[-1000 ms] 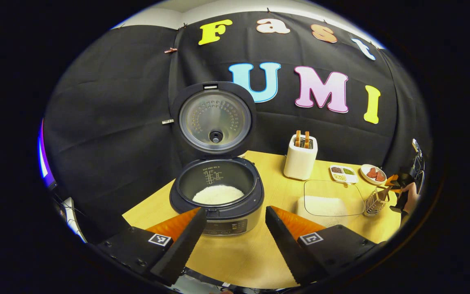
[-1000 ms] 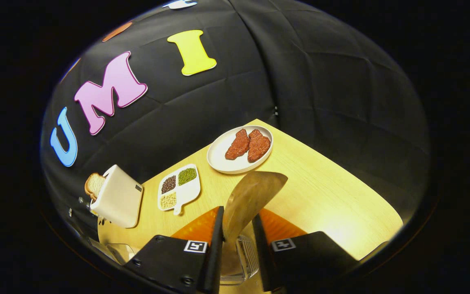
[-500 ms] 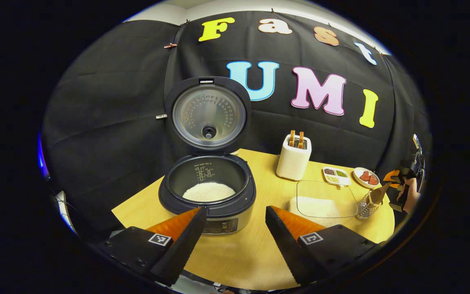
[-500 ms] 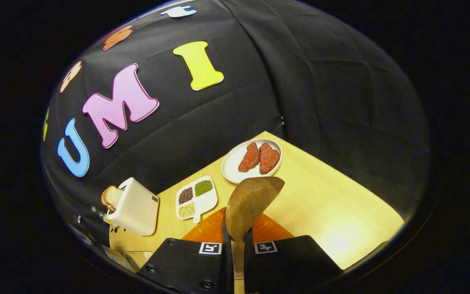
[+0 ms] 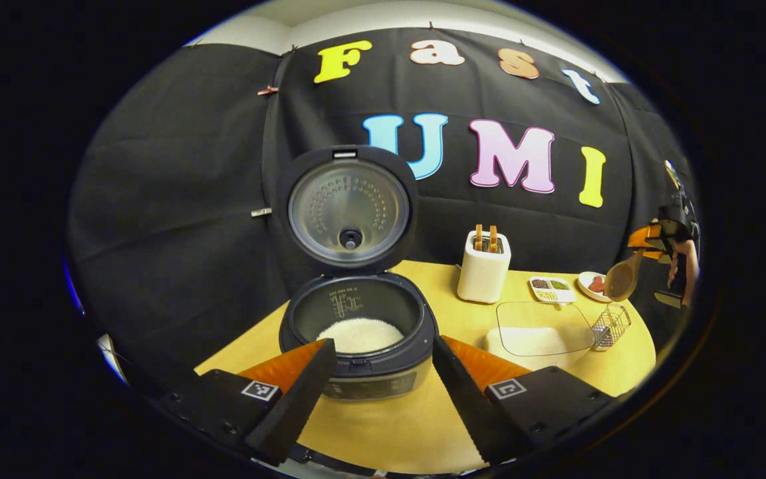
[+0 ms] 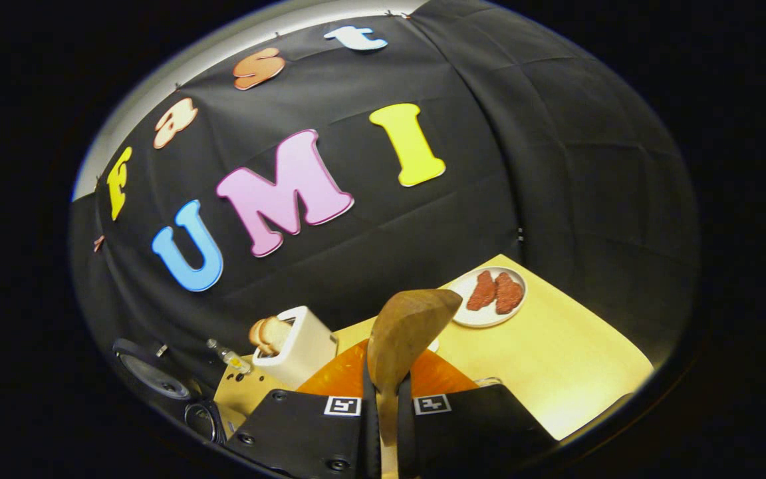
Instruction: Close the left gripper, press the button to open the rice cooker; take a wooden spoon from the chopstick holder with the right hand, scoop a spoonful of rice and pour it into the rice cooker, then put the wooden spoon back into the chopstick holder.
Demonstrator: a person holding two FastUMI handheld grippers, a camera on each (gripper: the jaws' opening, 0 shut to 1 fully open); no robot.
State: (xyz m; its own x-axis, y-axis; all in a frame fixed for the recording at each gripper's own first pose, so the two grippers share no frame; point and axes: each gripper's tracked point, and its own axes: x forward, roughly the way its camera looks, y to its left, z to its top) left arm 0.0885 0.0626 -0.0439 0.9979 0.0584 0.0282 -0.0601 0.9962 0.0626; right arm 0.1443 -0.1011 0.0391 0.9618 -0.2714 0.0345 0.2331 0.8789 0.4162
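Note:
The rice cooker [image 5: 356, 359] stands with its lid [image 5: 350, 209] up and white rice in the pot [image 5: 360, 332]. My left gripper [image 5: 383, 362] hovers open just in front of it, holding nothing. At the far right of the left gripper view, my right gripper [image 5: 643, 246] holds the wooden spoon [image 5: 618, 281] in the air above the wire chopstick holder [image 5: 610, 326]. In the right gripper view the right gripper [image 6: 387, 402] is shut on the spoon's handle, and the spoon bowl [image 6: 406, 329] sticks up ahead of the fingers.
A glass container of rice [image 5: 536, 329] sits between cooker and holder. Behind it stand a white toaster [image 5: 483, 266] with bread, a sectioned dish of grains [image 5: 549, 286] and a plate of meat [image 6: 489, 296]. The wooden table [image 6: 556, 359] ends close to the right.
My right gripper closed on the wooden spoon, then lifted it up out of the chopstick holder. The left gripper stayed open and shifted only slightly.

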